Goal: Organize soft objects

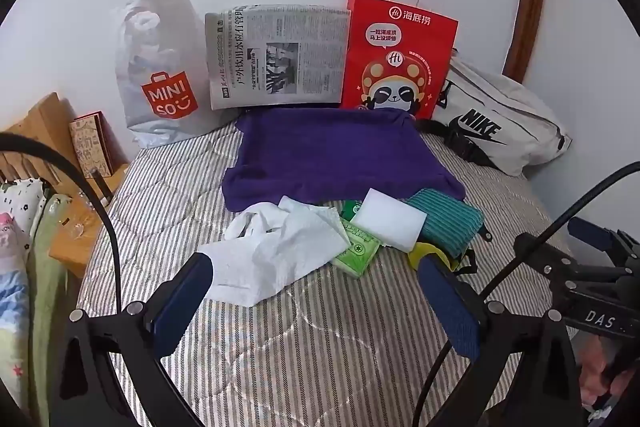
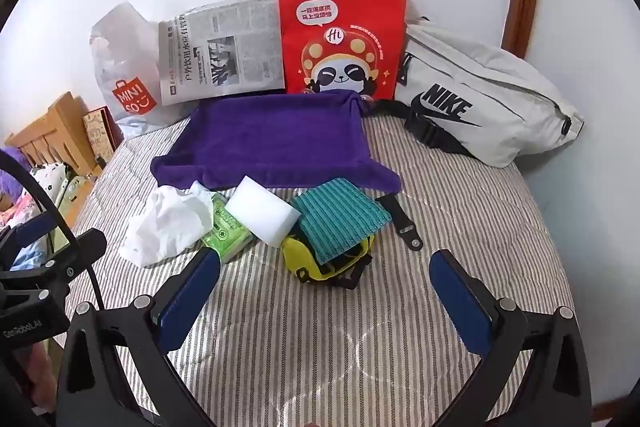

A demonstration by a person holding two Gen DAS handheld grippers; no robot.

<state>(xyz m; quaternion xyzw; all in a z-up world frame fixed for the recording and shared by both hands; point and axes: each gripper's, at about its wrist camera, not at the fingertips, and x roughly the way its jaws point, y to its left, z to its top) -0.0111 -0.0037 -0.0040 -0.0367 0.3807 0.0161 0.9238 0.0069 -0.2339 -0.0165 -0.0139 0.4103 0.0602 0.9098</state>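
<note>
Grippers, left [image 1: 316, 289] and right [image 2: 326, 285], gape empty; grabbing the sponge [image 2: 262, 213] ahead could drag the tissue pack [image 2: 228, 231] along.

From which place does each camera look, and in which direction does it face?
Left wrist view: sits on the left gripper, angled down over the striped bed toward the wall; its open fingers show, the right gripper at the right edge.
Right wrist view: sits on the right gripper, same direction; open fingers show, the left gripper at the left edge.
Shared: purple towel, white sponge, red bag.
</note>
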